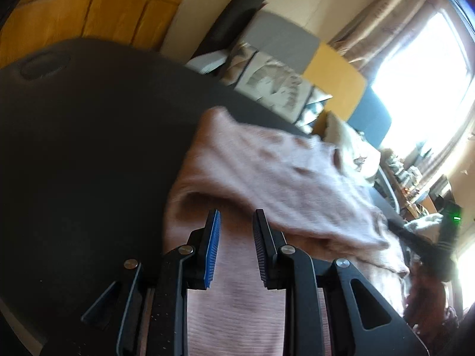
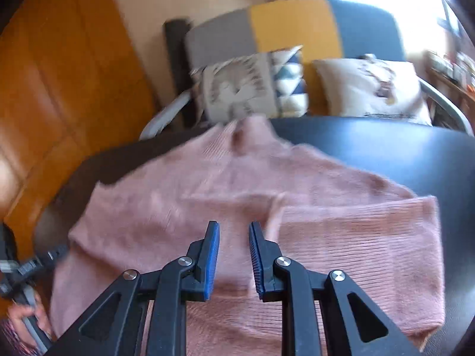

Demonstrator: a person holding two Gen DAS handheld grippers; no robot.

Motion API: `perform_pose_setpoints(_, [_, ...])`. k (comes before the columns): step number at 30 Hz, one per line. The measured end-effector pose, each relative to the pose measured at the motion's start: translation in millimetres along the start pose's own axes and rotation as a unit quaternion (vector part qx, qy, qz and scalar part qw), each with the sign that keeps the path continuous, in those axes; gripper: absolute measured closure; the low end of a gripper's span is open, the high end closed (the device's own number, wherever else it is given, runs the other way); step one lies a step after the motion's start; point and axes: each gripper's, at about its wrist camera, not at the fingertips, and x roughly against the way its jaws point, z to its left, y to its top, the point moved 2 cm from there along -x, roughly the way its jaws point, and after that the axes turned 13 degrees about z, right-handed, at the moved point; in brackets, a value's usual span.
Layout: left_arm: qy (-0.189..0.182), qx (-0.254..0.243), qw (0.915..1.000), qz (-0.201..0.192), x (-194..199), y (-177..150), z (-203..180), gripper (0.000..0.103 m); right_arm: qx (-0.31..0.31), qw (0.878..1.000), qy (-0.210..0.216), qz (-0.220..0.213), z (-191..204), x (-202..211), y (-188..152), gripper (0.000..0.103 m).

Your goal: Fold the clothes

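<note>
A pink knit sweater [image 2: 207, 184] lies spread on a dark round table [image 2: 386, 148], collar at the far side. One ribbed sleeve is folded across its right part. My right gripper [image 2: 234, 224] hovers over the sweater's middle, open, with nothing pinched between its blue pads. My left gripper [image 1: 236, 212] is at the sweater's [image 1: 267, 160] left side. Fabric fills the gap between its pads, and a fold rises over its tips. The right wrist view shows the left gripper [image 2: 59, 252] at the sweater's left edge, with a hand [image 2: 20, 320] behind it.
A chair [image 2: 291, 23] with grey, yellow and blue panels stands behind the table, holding patterned cushions [image 2: 237, 89]. Orange wooden panelling [image 2: 59, 74] runs along the left. A bright window [image 1: 421, 68] and cluttered shelves [image 1: 409, 172] are at the right. Bare dark tabletop [image 1: 89, 148] lies left of the sweater.
</note>
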Motion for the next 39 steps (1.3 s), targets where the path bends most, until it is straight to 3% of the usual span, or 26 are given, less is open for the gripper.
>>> perform_pose_setpoints(4, [-0.02,-0.061,0.998,0.001,-13,18,-49,0.078,0.022,0.999,0.002,0.037,14,-33,-11,0.083])
perform_pose_setpoints(6, [-0.006,-0.095,0.9953,0.012,-33,30,-69,0.078,0.028,0.999,-0.008,0.025,14,-36,-20,0.083])
perform_pose_setpoints(9, [0.048,-0.119,0.9903,0.053,-76,47,-76,0.078,0.033,0.999,-0.021,0.025,16,-37,-25,0.083])
perform_pose_setpoints(10, [0.076,-0.113,0.9882,0.07,-90,54,-70,0.078,0.037,0.999,-0.028,0.023,18,-37,-26,0.083])
perform_pose_setpoints(13, [0.092,-0.084,0.9893,0.077,-103,68,-41,0.078,0.048,0.998,-0.048,0.019,22,-37,-29,0.083])
perform_pose_setpoints(15, [0.161,-0.094,0.9803,0.064,-99,74,-30,0.078,0.051,0.997,-0.054,0.018,23,-38,-31,0.083])
perform_pose_setpoints(17, [0.18,-0.077,0.9787,0.061,-94,79,-7,0.079,0.05,0.997,-0.053,0.016,22,-38,-31,0.083])
perform_pose_setpoints(21, [0.138,-0.047,0.9877,0.055,-90,80,8,0.079,0.045,0.998,-0.048,0.016,21,-41,-30,0.083])
perform_pose_setpoints(26, [0.156,-0.062,0.9848,0.043,-90,74,1,0.079,0.07,0.995,-0.062,0.038,30,-37,-19,0.081])
perform_pose_setpoints(30, [0.149,-0.06,0.9861,0.04,-87,72,4,0.079,0.127,0.991,-0.033,0.011,62,-27,-1,0.081])
perform_pose_setpoints(34, [0.15,-0.061,0.9861,0.038,-87,72,5,0.079,0.146,0.989,-0.001,0.04,89,-52,19,0.081])
perform_pose_setpoints(36, [0.15,-0.061,0.9861,0.037,-86,72,5,0.079,0.155,0.986,-0.008,0.068,98,-75,20,0.081])
perform_pose_setpoints(39, [0.144,-0.057,0.9873,0.036,-85,72,7,0.079,0.15,0.987,-0.011,0.059,88,-86,19,0.083])
